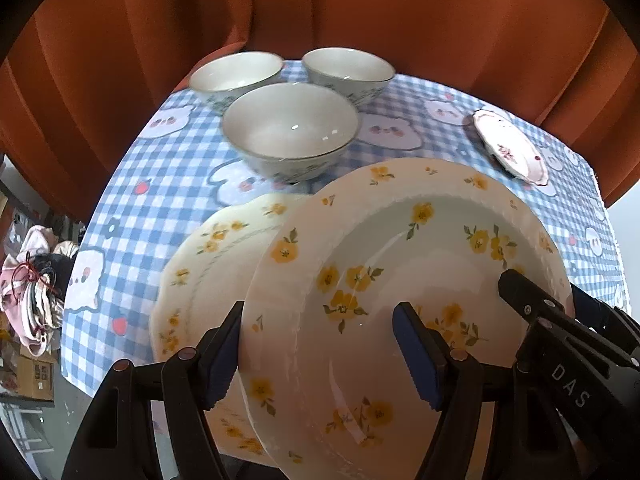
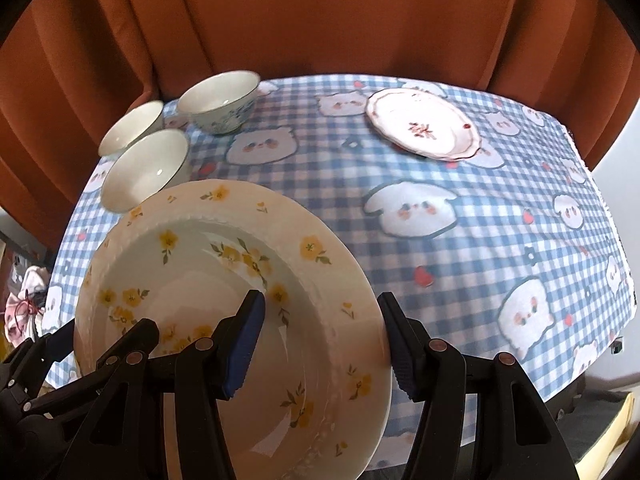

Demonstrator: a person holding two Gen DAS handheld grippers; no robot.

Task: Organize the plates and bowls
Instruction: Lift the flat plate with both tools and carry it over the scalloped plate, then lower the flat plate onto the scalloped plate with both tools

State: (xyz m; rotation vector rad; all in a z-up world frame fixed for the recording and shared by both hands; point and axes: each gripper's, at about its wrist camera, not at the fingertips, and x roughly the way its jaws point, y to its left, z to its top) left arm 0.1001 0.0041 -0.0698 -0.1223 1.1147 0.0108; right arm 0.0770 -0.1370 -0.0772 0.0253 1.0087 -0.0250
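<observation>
Rust curtains (image 2: 320, 12) back the checked-cloth table (image 2: 460, 248). Above it the yellow-flowered deep plate (image 1: 400, 280) hangs, its rim pinched by left tool (image 1: 320, 356) and right tool (image 2: 324, 344), over a scalloped plate (image 1: 208, 280). Three bowls (image 1: 290, 128) cluster beyond; a pink-flowered plate (image 2: 424, 124) sits apart.

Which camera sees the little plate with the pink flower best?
The right wrist view: there the pink-flower plate lies nearly whole and face-on on the checked tablecloth, with its red flower and wavy rim clear. In the left wrist view the same plate sits squashed and slanted near the picture's right edge.
</observation>
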